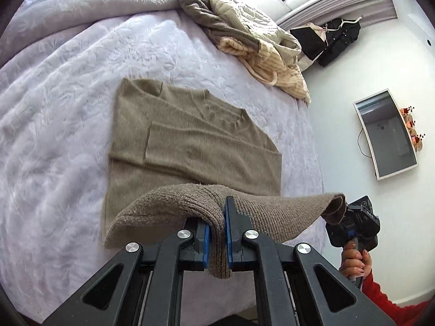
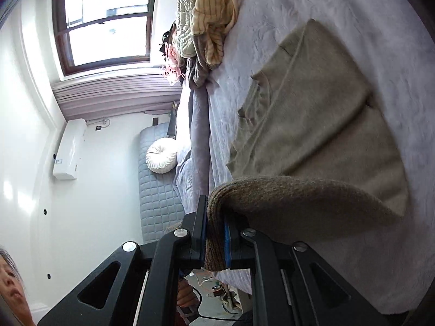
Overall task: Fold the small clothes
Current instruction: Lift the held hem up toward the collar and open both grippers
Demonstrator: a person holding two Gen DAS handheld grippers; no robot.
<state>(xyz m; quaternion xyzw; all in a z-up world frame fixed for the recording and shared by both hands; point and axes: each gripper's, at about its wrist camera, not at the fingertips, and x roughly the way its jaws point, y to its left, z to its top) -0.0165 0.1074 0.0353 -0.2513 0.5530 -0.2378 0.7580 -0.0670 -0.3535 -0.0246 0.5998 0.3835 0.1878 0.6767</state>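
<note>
No readable writing is showing. The taupe knit sweater point(image 1: 190, 141) is lying on the lavender bed point(image 1: 68, 95), sleeves folded in, while the left hand-held gripper point(image 1: 216, 233) and right hand-held gripper point(image 2: 214, 240) are clamping its lifted ribbed hem point(image 1: 174, 203).

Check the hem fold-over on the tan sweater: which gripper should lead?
Neither clearly; probably both together. The left gripper and right gripper are each shut on the ribbed hem of the sweater, lifted off the bedspread. The sleeves already lie folded in.
</note>
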